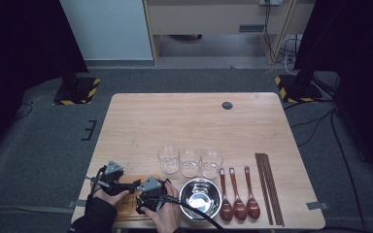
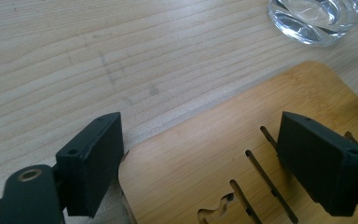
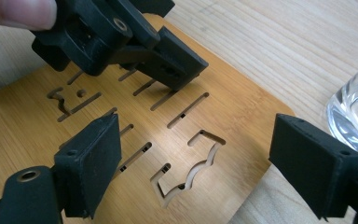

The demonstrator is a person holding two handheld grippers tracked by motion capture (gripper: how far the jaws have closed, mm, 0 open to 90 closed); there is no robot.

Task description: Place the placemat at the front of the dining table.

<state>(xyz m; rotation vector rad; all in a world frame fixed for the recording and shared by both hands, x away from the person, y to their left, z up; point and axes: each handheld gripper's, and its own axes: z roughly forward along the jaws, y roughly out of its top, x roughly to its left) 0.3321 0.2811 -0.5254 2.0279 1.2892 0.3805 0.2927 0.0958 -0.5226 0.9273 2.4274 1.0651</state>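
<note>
A bamboo board [image 1: 126, 203] with cut slots and a wavy cut-out lies at the table's near left corner. Both hand-held grippers hover low over it. My left gripper [image 1: 135, 185] is open [image 2: 200, 158]. One of its jaws is beside the board's rounded corner over bare table, the other above the board [image 2: 205, 140]. My right gripper [image 1: 151, 190] is also open [image 3: 196, 158], with the wavy cut-out of the board [image 3: 242, 112] between its jaws. Nothing is held. In the right gripper view the left gripper's jaw rests near the board's far slots.
Three clear glasses [image 1: 190, 161] stand in a row just beyond the board; one shows close by [image 2: 307, 18] [image 3: 354, 107]. A steel bowl [image 1: 200, 196], three wooden spoons [image 1: 239, 204] and dark chopsticks [image 1: 269, 187] lie to the right. The table's near edge is close.
</note>
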